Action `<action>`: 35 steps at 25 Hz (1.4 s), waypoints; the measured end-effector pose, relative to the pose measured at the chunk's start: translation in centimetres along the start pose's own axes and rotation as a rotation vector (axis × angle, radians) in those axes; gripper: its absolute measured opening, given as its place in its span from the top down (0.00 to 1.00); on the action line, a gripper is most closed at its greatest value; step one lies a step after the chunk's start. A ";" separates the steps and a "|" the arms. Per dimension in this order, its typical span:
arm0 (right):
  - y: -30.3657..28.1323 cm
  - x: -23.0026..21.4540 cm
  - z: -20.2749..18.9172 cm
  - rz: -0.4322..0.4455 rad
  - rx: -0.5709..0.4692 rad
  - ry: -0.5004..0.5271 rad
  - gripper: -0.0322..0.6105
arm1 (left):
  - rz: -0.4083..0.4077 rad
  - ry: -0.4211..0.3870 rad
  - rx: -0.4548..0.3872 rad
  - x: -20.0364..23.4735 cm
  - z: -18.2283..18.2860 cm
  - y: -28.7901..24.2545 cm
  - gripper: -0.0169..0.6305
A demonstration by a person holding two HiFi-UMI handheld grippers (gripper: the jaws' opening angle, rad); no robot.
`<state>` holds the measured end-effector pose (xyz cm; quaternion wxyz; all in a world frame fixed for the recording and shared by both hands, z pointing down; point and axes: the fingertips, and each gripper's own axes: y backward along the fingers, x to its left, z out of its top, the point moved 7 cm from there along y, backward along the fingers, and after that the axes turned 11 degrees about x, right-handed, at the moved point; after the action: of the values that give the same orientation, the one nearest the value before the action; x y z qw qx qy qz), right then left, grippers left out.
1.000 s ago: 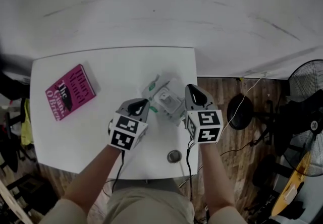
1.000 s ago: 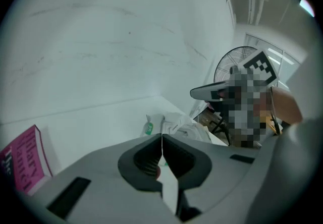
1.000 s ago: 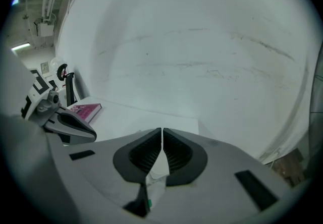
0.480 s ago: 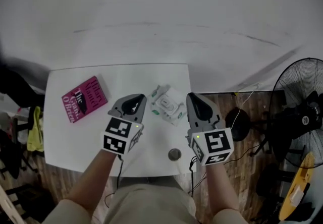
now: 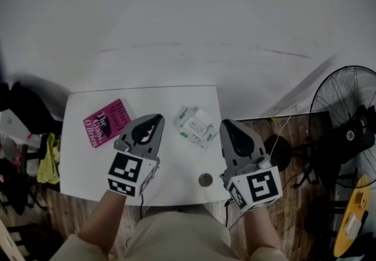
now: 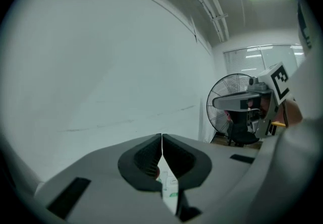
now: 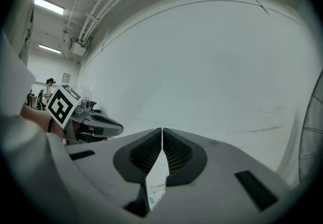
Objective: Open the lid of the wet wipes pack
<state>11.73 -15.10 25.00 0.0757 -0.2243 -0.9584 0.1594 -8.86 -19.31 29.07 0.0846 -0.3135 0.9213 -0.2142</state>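
Observation:
The wet wipes pack (image 5: 195, 125), white with green print, lies flat on the white table (image 5: 170, 166) near its far right corner. Whether its lid is up is too small to tell. Both grippers hang high above the table, level with each other, and the pack lies between and beyond their tips. My left gripper (image 5: 155, 119) is shut with nothing in it, and so is my right gripper (image 5: 227, 124). In both gripper views the jaws meet at the tips. A strip of the pack (image 6: 169, 187) (image 7: 156, 187) shows far below through the gap behind them.
A magenta book (image 5: 106, 122) lies at the table's left side. A small round metal object (image 5: 205, 180) sits near the front edge. A standing fan (image 5: 346, 113) and cables are on the wooden floor to the right, and a white wall rises behind the table.
Both grippers have lifted up and away from the wipes pack, which stays on the table. The head view has pulled back, so the table looks smaller.

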 end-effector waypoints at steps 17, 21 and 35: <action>4.8 3.6 0.4 0.037 -0.045 0.013 0.90 | 0.074 -0.088 -0.094 -2.1 0.5 7.6 0.94; 5.0 3.8 0.6 0.044 -0.051 0.008 0.90 | 0.076 -0.076 -0.079 -2.6 -0.3 7.9 0.94; 4.4 4.4 0.7 0.063 -0.052 0.036 0.90 | 0.088 -0.075 -0.057 -2.0 -1.0 8.1 0.94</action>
<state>9.49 -9.55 23.19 0.0818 -0.2593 -0.9531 0.1328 -11.92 -11.96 26.37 0.1193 -0.2827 0.9360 -0.1722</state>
